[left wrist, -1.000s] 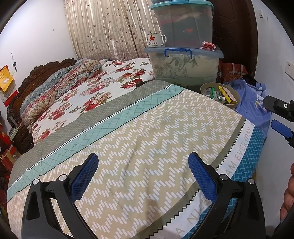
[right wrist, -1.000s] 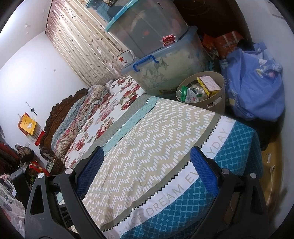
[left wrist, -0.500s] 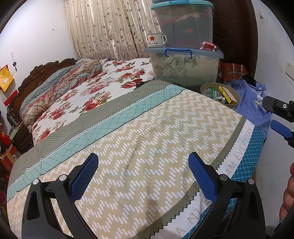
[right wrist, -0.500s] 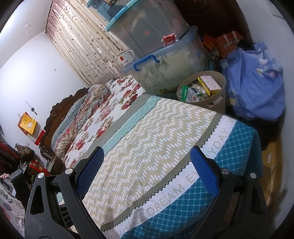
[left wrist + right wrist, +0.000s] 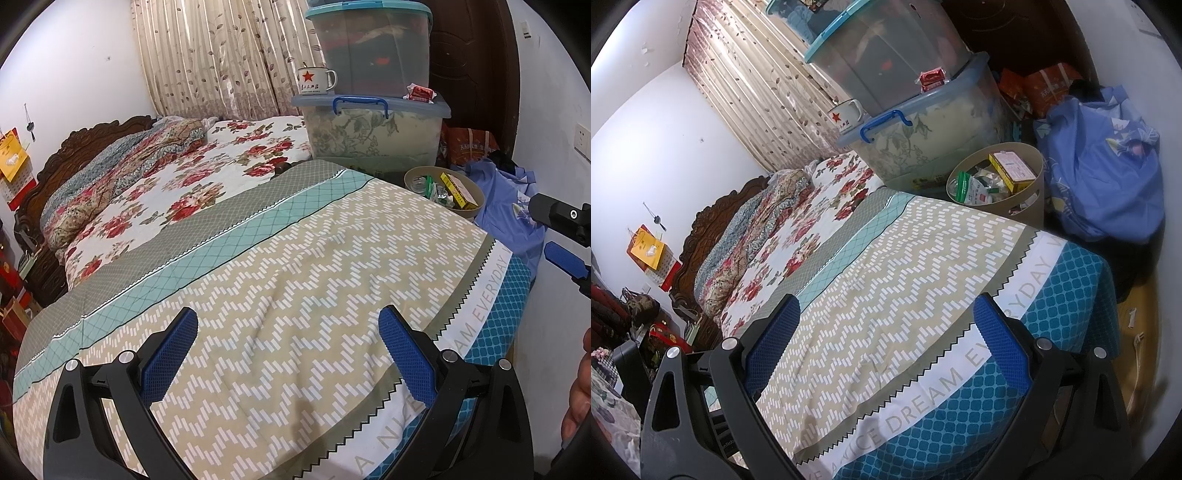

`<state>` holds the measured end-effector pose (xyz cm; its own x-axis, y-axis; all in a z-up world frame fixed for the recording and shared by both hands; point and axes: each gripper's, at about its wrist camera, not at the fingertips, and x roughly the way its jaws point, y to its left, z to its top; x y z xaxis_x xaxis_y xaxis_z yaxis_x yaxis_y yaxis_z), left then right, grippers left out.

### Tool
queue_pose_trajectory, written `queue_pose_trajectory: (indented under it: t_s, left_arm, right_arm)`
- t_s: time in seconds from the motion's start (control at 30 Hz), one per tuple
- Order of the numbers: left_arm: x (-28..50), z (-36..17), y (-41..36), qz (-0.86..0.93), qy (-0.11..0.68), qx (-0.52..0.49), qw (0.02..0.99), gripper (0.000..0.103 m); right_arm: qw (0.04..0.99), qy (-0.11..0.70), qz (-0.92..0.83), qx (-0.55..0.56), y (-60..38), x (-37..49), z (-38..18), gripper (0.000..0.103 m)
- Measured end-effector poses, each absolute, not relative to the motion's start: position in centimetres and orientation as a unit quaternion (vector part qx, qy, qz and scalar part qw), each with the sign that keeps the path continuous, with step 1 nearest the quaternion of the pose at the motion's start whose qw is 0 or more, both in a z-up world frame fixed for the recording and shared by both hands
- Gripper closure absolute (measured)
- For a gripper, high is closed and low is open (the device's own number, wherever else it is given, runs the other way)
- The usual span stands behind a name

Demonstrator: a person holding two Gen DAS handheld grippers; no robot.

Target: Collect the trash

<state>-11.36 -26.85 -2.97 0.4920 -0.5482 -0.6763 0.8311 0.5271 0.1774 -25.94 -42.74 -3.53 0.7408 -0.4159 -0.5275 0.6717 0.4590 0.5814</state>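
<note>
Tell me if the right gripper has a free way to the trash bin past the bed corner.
Probably yes: the right gripper is open and empty, and only flat bedspread lies between it and the bin.

We see a bedspread (image 5: pixel 303 280) in beige with white zigzag dashes, banded in teal lattice and grey, its foot edge white with grey lettering above teal blue honeycomb. Beyond it lies a white quilt (image 5: pixel 207 177) with red roses. The curtain (image 5: pixel 221 55) is beige with brown leaf sprigs. A white enamel mug (image 5: pixel 314 81) bears a red star. The wastebasket (image 5: pixel 1027 192) is tan, holding a yellow box (image 5: pixel 1012 171). Our gripper pads (image 5: pixel 170 358) are blue on black frames.
</note>
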Motion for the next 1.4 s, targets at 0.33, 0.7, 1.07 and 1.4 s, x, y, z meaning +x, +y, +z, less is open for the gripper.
queue_pose_trajectory:
  t_s: [0.33,0.7,1.07,1.4]
  left_arm:
    - [-11.2,-3.0,-26.8,-0.417,0.283,0.250,0.826,0.009]
    - [-11.0,-3.0,-26.8,-0.417,0.284,0.251,0.826,0.009]
    - [-10.6,-3.1,-26.3,-0.420,0.282,0.246,0.827,0.009]
    - [-9.5,-2.4,-26.2,-0.416,0.298,0.230,0.828,0.009]
  right_arm:
    - [0.840,0.157,-0.323,0.407,-42.7,-25.9,-3.6,0.009]
    - [0.840,0.157,-0.324,0.406,-42.7,-26.0,-3.6,0.009]
    - [0.840,0.158,-0.324,0.405,-42.6,-25.9,-3.6,0.009]
    - [0.847,0.154,-0.326,0.391,-42.1,-25.9,-3.5,0.007]
